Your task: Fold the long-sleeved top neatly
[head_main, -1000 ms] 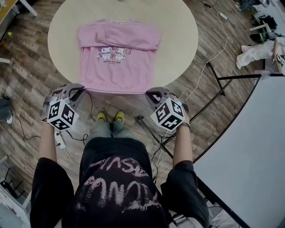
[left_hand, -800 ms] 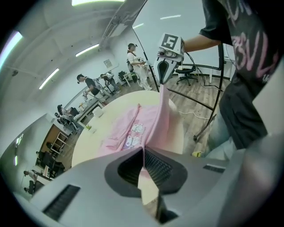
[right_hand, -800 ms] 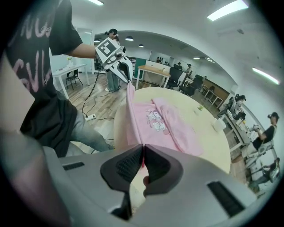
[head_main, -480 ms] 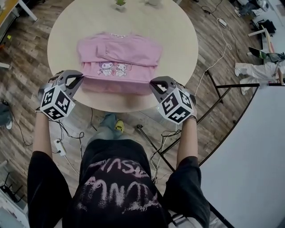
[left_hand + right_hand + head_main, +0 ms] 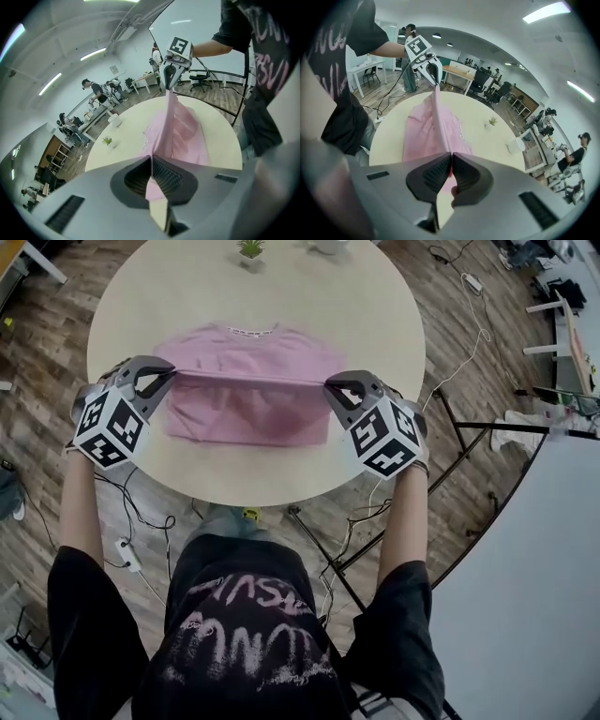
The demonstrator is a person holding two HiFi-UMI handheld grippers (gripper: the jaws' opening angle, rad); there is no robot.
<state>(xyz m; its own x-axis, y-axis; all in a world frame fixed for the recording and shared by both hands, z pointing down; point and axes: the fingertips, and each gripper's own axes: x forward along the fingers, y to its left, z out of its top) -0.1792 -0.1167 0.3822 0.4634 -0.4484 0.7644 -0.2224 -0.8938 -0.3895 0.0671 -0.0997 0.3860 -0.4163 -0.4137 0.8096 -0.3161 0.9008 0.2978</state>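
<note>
At the left of the head view, the left gripper [image 5: 172, 377] is closed tight on a corner of the pink long-sleeved top [image 5: 246, 414]; its own view shows the ribbed pads pinching a thin fold of the pink cloth. The top lies on the round, pale counter [image 5: 281, 296], its collar towards the far side. One edge is lifted off the surface and drawn in a taut, straight line across the garment from one gripper to the other. Below that raised edge the cloth hangs down to the part that lies flat, on the side nearer the person. At the right, the right gripper [image 5: 330, 386] is likewise clamped shut on the opposite corner of the same edge, and its view shows the pink fabric squeezed between the jaws. Both grippers point steeply down over the counter. A small potted plant [image 5: 250, 247] stands near the far rim, well apart from the top.
</note>
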